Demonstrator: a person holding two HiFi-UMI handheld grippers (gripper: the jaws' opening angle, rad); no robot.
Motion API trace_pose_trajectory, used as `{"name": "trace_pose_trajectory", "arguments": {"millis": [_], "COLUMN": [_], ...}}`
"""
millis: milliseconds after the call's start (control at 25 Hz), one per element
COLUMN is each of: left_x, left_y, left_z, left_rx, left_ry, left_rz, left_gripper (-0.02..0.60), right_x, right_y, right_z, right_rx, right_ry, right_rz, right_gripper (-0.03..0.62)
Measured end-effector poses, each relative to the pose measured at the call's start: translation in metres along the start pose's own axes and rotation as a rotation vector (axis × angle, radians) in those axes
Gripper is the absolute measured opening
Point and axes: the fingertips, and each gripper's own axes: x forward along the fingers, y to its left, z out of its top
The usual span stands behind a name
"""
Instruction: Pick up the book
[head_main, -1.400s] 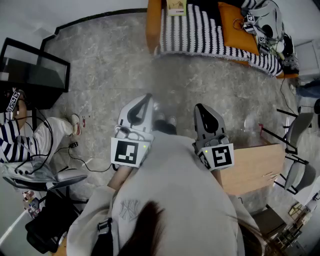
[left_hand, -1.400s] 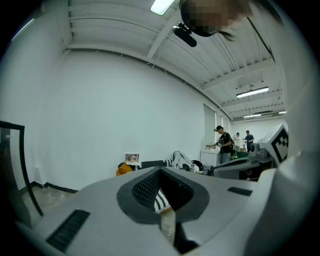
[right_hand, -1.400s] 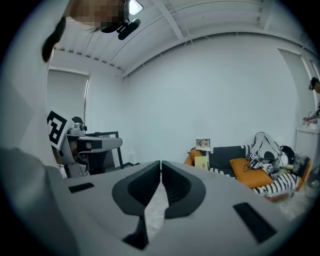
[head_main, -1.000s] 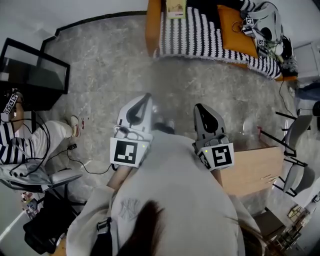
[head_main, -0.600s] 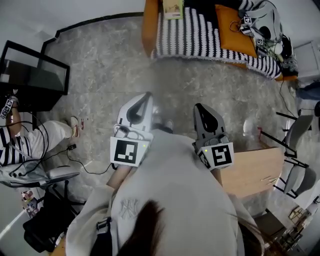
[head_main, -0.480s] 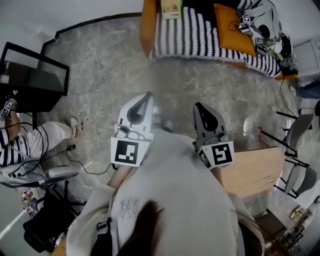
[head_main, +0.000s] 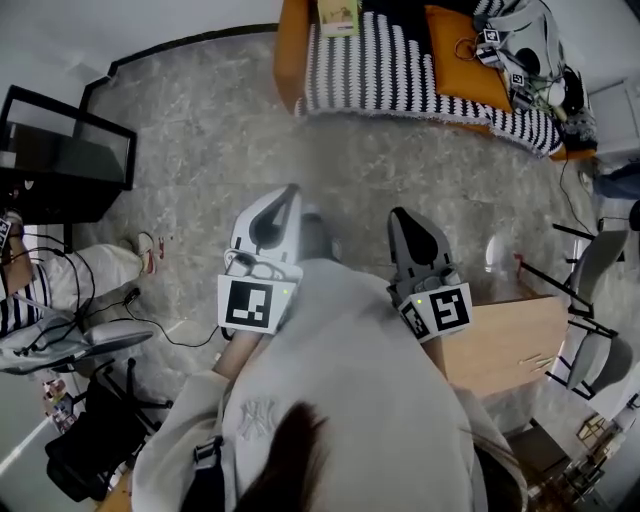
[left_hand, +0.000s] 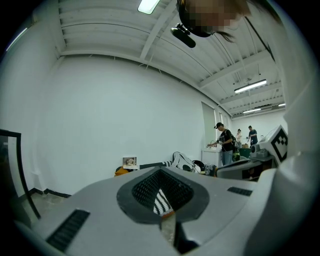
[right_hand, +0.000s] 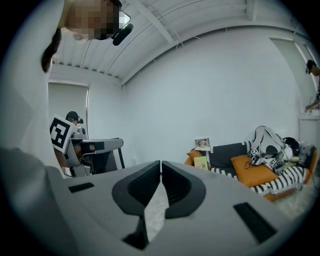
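Held the left gripper and right gripper out side by side above the grey stone floor, each with fingers pressed together on nothing. Stood beside a wooden cabinet at the right. Saw, well beyond both tips, the book at the left end of the orange sofa, just beside its striped blanket. Saw an orange cushion farther right on that blanket.

My head camera looks steeply down; those on my left gripper and right gripper face level toward the striped couch.
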Motion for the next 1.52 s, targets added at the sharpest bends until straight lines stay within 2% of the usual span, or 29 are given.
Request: {"name": "trace_pose_trajectory", "arguments": {"millis": [240,400,720,880,1200,1400,1520], "left_x": [0.027,0.053,0.101,0.118,0.141,0.147,0.151], "left_y": [0.010,0.032,0.079,0.102,0.146,0.163,0.167], "left_z": [-0.001,0.000,0.030,0.032,0.028,0.029,0.021], "left_rx": [-0.014,-0.026,-0.008,-0.013,-0.017,-0.028,-0.034], "left_ry": [0.015,0.025,-0.018,-0.028,-0.011,-0.012,0.021], "left_rz": [-0.033,-0.058,-0.106,-0.113,-0.119,-0.117,-0.111], "left_gripper": [0.009,0.009,0.009,0.009,0.009,0.009,0.009], "right_x": [0.019,0.045,0.103,0.134,0.181,0.190,0.192], "right_y": [-0.014,-0.025,-0.035,-0.035,-0.035,-0.035,-0.042], "right_z": [0.004,0.006,0.032,0.038,0.045,0.044,0.040], "right_rx": [0.020,0.005,0.020,-0.001,0.022,0.023,0.026], "right_ry": [0.006,0.028,0.007,0.007,0.000,0.019,0.036], "right_rz": [-0.035,-0.060,-0.087,-0.083,-0.107,-0.112,-0.126], "right_gripper": [0.028,0.028,0.028,0.028,0.028,0.028,0.028]}}
